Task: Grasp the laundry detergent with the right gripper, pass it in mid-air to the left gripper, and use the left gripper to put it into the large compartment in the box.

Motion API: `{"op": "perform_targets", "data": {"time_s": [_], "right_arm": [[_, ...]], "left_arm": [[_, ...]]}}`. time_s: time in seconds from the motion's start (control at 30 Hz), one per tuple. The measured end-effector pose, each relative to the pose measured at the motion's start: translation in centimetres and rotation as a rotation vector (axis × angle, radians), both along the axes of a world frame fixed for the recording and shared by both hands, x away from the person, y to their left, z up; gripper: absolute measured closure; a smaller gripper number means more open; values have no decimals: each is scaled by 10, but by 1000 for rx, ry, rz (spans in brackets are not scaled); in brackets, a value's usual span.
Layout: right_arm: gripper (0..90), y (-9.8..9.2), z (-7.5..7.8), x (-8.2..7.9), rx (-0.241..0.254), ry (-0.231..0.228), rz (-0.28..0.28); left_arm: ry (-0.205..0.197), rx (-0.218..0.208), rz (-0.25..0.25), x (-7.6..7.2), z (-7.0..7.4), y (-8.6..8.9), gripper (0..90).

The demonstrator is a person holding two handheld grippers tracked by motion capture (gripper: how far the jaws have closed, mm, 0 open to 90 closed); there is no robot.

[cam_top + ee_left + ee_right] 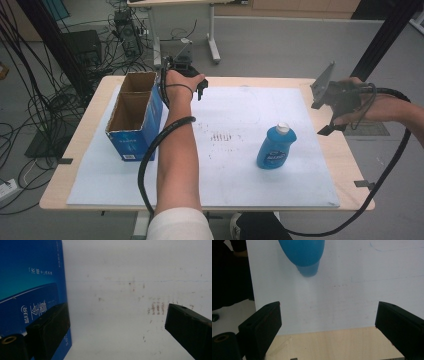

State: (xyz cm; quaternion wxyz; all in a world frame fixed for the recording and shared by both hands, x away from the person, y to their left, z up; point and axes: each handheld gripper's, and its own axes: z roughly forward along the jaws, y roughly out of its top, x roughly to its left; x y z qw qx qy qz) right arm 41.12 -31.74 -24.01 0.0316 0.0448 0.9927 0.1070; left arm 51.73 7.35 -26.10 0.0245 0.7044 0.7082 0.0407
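Forearm comes in from 6 o'clock in the high view, cable looped round it, ending in the left tongs (199, 86) parked just right of the box (134, 116) at the far side of the sheet. Left tongs: jaws wide apart, nothing between them; left gripper view has one jaw up against the box's blue side (30, 280), the other out over bare sheet.

Bottle (276, 146): blue, white cap, lying on the sheet (240, 185) right of centre, cap toward 12 o'clock. Well apart from the box, at about 3 o'clock of it.

Right tongs (330, 125) hover at the surface's right edge, roughly 2 o'clock of the bottle. Jaws spread wide, empty; right gripper view shows the bottle's blue body (302, 252) ahead at 12 o'clock, beyond the jaw tips, not between them.

My read: approach step, pick not started. Likely goal is bottle into the open-top box, left tongs steadying it. Next move needs the right tongs brought in toward 8 o'clock and down, jaws straddling the bottle across its narrow side, then closing. Body is rounded and smooth, so expect roll or slip if the grip lands off-centre.

Surface (80, 150): light wood top, white sheet over most of it, scuffed with brown marks (220, 136) mid-sheet. Box is cardboard inside, two compartments, both look empty.

Room: grey floor, cable tangle (45, 100) at 10 o'clock, table legs (214, 35) at 12 o'clock, black frame post (385, 35) at 2 o'clock.
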Motion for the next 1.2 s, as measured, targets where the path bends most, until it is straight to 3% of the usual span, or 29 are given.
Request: {"op": "perform_targets", "data": {"time_s": [0.7,1.07,1.2], "right_arm": [[53,-17,-54,-9,125,40,-39],[55,-22,-85,-14,258,43,-72],[55,-20,-96,-14,330,43,-83]], "left_arm": [[7,3,-3,-5,-3,-2,65],[6,6,-5,-6,-3,-2,65],[6,7,-5,-7,-3,-1,65]]}}
